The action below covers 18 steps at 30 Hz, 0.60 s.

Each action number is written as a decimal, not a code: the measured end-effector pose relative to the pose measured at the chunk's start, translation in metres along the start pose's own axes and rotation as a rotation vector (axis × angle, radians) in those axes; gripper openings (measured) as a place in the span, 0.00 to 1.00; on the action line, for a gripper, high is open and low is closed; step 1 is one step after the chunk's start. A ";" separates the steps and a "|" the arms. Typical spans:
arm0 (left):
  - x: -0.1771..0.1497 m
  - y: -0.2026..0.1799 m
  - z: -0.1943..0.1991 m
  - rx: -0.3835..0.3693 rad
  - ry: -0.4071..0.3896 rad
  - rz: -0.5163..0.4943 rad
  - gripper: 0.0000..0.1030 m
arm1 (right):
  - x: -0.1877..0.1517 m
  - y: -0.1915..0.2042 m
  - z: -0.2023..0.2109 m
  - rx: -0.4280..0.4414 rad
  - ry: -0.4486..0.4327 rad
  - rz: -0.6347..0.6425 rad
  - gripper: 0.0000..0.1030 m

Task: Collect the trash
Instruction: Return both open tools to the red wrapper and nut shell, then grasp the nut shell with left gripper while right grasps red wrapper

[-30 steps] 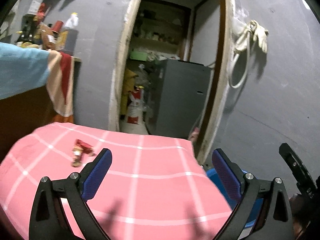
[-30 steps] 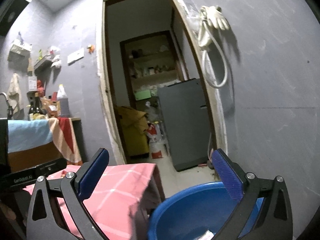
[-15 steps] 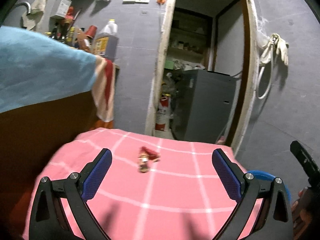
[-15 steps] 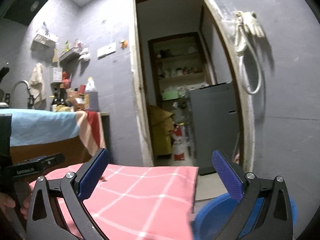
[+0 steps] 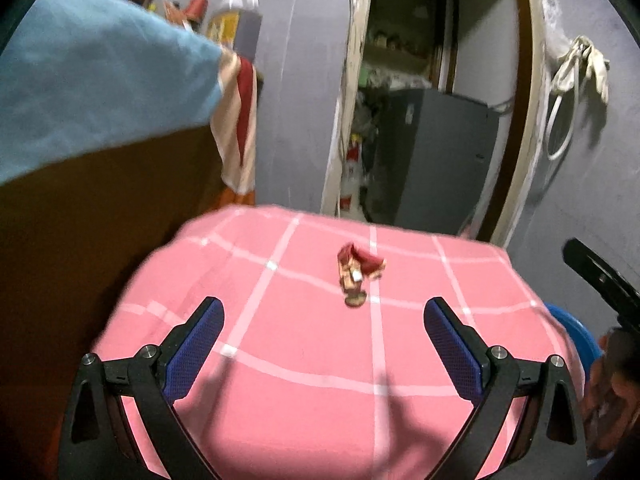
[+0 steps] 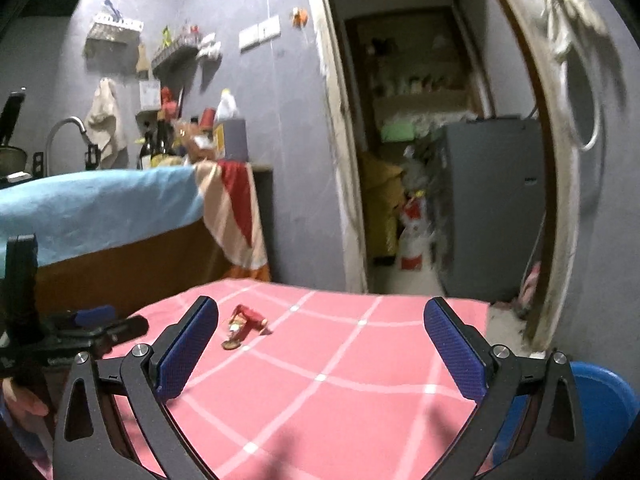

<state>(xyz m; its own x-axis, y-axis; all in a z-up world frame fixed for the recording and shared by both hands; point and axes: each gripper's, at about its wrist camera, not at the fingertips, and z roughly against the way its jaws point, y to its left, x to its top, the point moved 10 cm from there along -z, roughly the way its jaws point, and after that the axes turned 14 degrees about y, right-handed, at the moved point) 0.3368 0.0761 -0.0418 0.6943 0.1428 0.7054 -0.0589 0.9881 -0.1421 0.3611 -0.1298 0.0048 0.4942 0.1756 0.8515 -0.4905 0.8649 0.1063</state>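
Left gripper (image 5: 322, 322): spread wide, empty, above pink tablecloth (image 5: 304, 412). Right gripper (image 6: 320, 324): spread wide, empty. Red wrapper (image 5: 357, 270): lying crumpled on cloth. Blue basin (image 6: 604, 408): beside table.

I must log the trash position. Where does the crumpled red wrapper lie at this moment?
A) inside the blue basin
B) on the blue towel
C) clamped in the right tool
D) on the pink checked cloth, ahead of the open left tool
D: the red wrapper lies on the pink checked cloth, ahead of the open left tool and untouched; the right tool is open and empty too.
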 end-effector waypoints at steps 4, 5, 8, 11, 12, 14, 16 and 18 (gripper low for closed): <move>-0.001 0.001 -0.025 -0.026 0.102 0.013 0.95 | 0.000 -0.001 -0.031 -0.011 0.111 0.013 1.00; -0.001 0.000 -0.032 -0.029 0.128 0.011 0.95 | -0.001 -0.002 -0.038 -0.006 0.139 0.010 1.00; -0.001 -0.004 -0.051 -0.036 0.197 -0.003 0.91 | -0.005 -0.006 -0.058 0.002 0.223 -0.011 1.00; -0.002 -0.010 -0.070 -0.043 0.264 -0.023 0.75 | -0.009 -0.010 -0.075 0.032 0.295 -0.045 0.95; -0.002 -0.011 -0.076 -0.045 0.287 -0.029 0.69 | -0.010 -0.011 -0.081 0.042 0.318 -0.055 0.94; -0.003 -0.014 -0.085 -0.043 0.314 -0.038 0.64 | -0.012 -0.011 -0.092 0.053 0.364 -0.070 0.91; 0.000 -0.015 -0.088 -0.044 0.316 -0.046 0.61 | -0.014 -0.011 -0.099 0.070 0.403 -0.086 0.85; 0.001 -0.017 -0.092 -0.035 0.330 -0.059 0.53 | -0.015 -0.012 -0.107 0.075 0.436 -0.097 0.85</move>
<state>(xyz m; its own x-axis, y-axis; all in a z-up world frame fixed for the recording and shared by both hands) 0.4049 0.0540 -0.1023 0.8910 0.0532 0.4509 0.0093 0.9908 -0.1353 0.4360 -0.0927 -0.0642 0.7888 0.2911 0.5413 -0.4696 0.8537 0.2252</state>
